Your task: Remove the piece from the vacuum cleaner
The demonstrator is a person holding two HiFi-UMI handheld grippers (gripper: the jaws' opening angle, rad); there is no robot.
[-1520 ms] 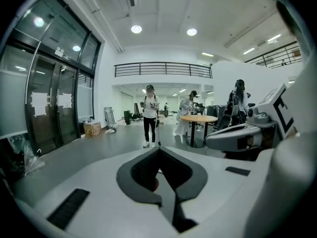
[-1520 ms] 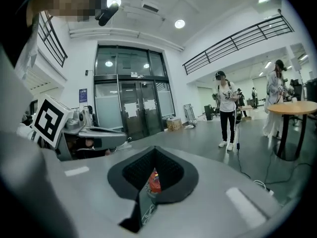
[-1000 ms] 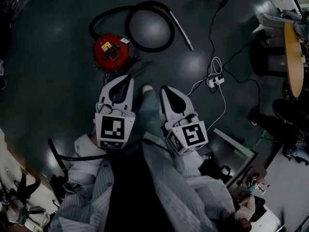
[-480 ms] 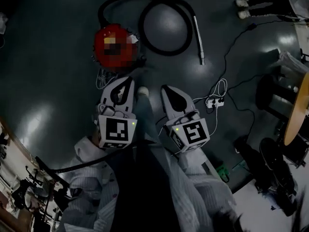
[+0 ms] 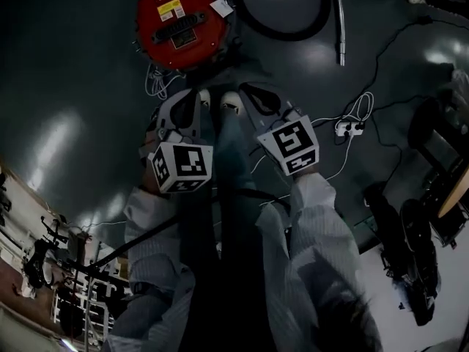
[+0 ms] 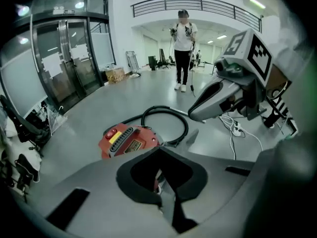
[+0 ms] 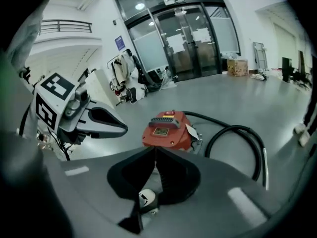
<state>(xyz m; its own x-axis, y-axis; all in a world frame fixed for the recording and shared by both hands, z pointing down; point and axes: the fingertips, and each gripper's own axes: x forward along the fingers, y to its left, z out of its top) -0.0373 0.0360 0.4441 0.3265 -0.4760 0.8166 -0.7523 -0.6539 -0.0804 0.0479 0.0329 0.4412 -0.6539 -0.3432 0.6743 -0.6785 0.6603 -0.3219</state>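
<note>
A red round vacuum cleaner (image 5: pixel 182 24) stands on the dark floor at the top of the head view, with its black hose (image 5: pixel 293 28) looped to the right and ending in a metal wand (image 5: pixel 339 20). My left gripper (image 5: pixel 192 97) and right gripper (image 5: pixel 249 92) hang side by side just short of it, both shut and holding nothing. The vacuum (image 6: pixel 130 142) lies right beyond the closed tip in the left gripper view. In the right gripper view the vacuum (image 7: pixel 167 130) sits ahead, its hose (image 7: pixel 237 133) curling right. My shoes show between the grippers.
A white power strip with cables (image 5: pixel 344 128) lies on the floor to the right. A thin white cord (image 5: pixel 155 83) trails beside the vacuum. Dark equipment (image 5: pixel 410 255) stands at the right. A person (image 6: pixel 182 51) stands far off in the hall; glass doors (image 7: pixel 188 38) are behind.
The vacuum has slid up toward the top of the head view and looks larger. Both grippers sit closer to it and have stayed shut.
</note>
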